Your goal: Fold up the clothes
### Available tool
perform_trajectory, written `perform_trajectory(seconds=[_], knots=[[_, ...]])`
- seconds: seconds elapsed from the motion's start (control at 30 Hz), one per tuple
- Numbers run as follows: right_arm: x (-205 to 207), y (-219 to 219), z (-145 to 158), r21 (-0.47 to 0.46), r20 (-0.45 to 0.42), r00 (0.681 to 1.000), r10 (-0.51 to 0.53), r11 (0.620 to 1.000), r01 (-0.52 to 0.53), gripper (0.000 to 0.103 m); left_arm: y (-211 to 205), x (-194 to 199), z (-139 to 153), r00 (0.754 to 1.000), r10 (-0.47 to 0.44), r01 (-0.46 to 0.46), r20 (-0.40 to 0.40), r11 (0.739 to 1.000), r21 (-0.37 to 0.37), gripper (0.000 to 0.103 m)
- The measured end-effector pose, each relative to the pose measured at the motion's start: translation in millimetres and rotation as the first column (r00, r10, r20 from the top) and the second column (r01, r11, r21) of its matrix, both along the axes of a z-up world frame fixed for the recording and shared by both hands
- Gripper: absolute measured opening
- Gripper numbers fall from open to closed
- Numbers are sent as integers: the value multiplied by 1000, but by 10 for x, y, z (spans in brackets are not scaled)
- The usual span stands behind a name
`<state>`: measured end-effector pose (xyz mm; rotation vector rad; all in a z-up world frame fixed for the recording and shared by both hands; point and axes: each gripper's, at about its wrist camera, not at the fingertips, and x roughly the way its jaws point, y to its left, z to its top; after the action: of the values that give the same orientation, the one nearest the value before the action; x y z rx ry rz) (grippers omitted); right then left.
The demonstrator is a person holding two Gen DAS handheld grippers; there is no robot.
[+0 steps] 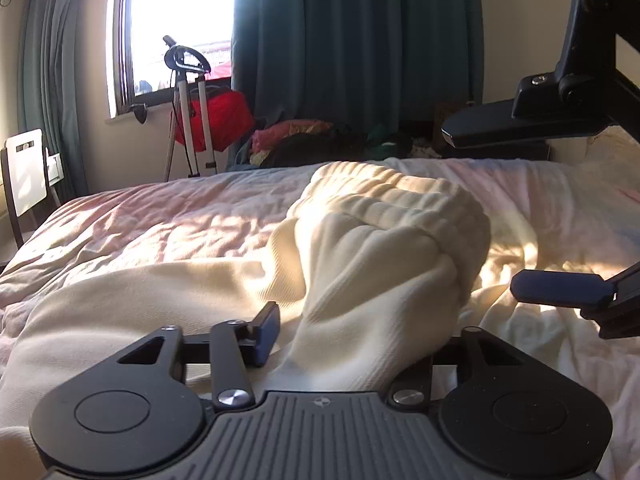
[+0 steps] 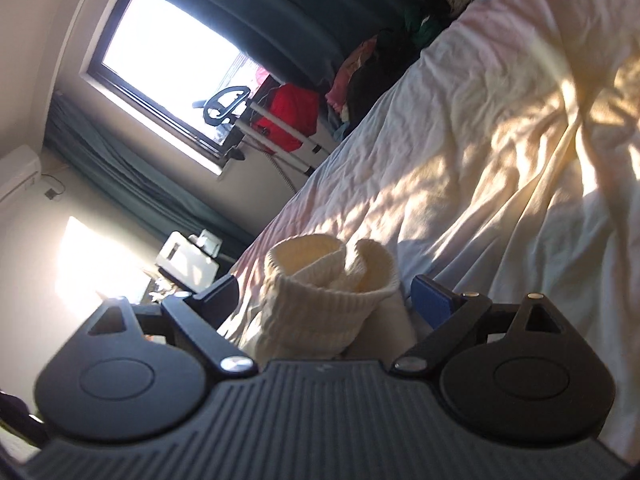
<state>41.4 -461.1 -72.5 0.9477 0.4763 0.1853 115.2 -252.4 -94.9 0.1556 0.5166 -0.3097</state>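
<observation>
**On the bed, both grippers at one cream garment**

Across the rumpled bed [image 1: 160,220], a cream ribbed garment [image 1: 360,264] lies partly raised, its thick ribbed band bunched at the top of the fold. The left gripper [image 1: 352,336] has cloth running between its jaws; one dark finger [image 1: 266,332] stands clear beside the fabric, the other is hidden under it (so I cannot tell whether the jaws are pressed shut).

Seen from the left wrist, the right gripper [image 1: 516,208] comes in from the right with its jaws wide apart, one finger above the garment and one low beside it. From its own camera, the right gripper [image 2: 324,296] straddles the rolled ribbed cuff [image 2: 332,280], both fingers set off from the knit.
</observation>
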Motion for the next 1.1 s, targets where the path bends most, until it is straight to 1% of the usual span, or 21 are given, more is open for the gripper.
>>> perform_trajectory(seconds=[0.03, 0.07, 0.1, 0.13, 0.27, 0.37, 0.43, 0.5, 0.6, 0.63, 0.67, 0.73, 0.77, 0.83, 0.87, 0.9, 0.97, 1.0, 1.07, 1.1], knots=[[25, 21, -33, 27, -8, 1000, 16, 1000, -16, 94, 86, -22, 4, 1000, -15, 15, -21, 1000, 10, 68], [42, 42, -63, 41, -22, 999, 23, 999, -22, 94, 144, -41, -2, 999, -29, 30, -39, 999, 21, 73], [51, 55, -92, 47, -36, 999, 25, 999, -23, 94, 172, -48, -19, 998, -43, 44, -52, 999, 30, 77], [59, 68, -121, 52, -51, 998, 26, 998, -23, 95, 211, -80, -33, 996, -62, 64, -67, 997, 35, 84], [69, 158, -220, 43, -115, 993, 22, 999, -18, 96, 439, -292, -45, 983, -149, 154, -104, 987, 43, 85], [76, 226, -294, 35, -162, 987, 19, 999, -14, 96, 662, -489, -26, 979, -179, 188, -102, 978, 88, 88], [81, 269, -324, 21, -182, 983, 14, 1000, -10, 96, 858, -605, -6, 980, -175, 185, -92, 977, 108, 88], [85, 310, -333, -3, -189, 982, 4, 1000, -5, 96, 1071, -664, 31, 984, -161, 169, -73, 980, 107, 88], [92, 386, -296, -65, -181, 983, -15, 998, 3, 95, 1327, -806, 125, 994, -107, 107, -13, 990, 92, 91], [95, 411, -284, -86, -178, 984, -21, 996, 6, 92, 1392, -825, 138, 996, -84, 84, -2, 993, 83, 95], [97, 437, -271, -107, -175, 984, -27, 994, 8, 90, 1451, -811, 142, 998, -63, 63, -6, 996, 68, 95], [102, 487, -246, -149, -168, 985, -40, 989, 14, 65, 1542, -801, 147, 999, -23, 23, -22, 1000, 21, 95], [104, 512, -233, -170, -165, 985, -46, 985, 17, 60, 1563, -822, 149, 1000, -4, 4, -29, 1000, -5, 95], [109, 563, -208, -212, -158, 986, -58, 977, 23, 44, 1612, -811, 173, 999, 10, -11, -41, 999, -35, 95], [111, 588, -196, -232, -154, 986, -63, 972, 26, 39, 1633, -810, 187, 999, 14, -16, -46, 999, -47, 95], [80, 601, -124, -251, -124, 990, -65, 967, 33, 35, 1648, -813, 201, 999, 15, -17, -46, 998, -58, 95], [5, 589, 36, -253, -46, 996, -73, 966, 59, 34, 1671, -826, 216, 999, 18, -20, -37, 998, -66, 95], [-12, 567, 69, -254, -27, 996, -84, 964, 74, 34, 1681, -842, 217, 999, 27, -29, -33, 998, -62, 95], [27, 507, 35, -287, -70, 990, -119, 953, 94, 34, 1696, -845, 213, 999, 38, -40, -28, 998, -52, 95], [64, 468, -42, -289, -122, 983, -134, 953, 93, 34, 1707, -842, 213, 999, 41, -43, -29, 998, -51, 95]])
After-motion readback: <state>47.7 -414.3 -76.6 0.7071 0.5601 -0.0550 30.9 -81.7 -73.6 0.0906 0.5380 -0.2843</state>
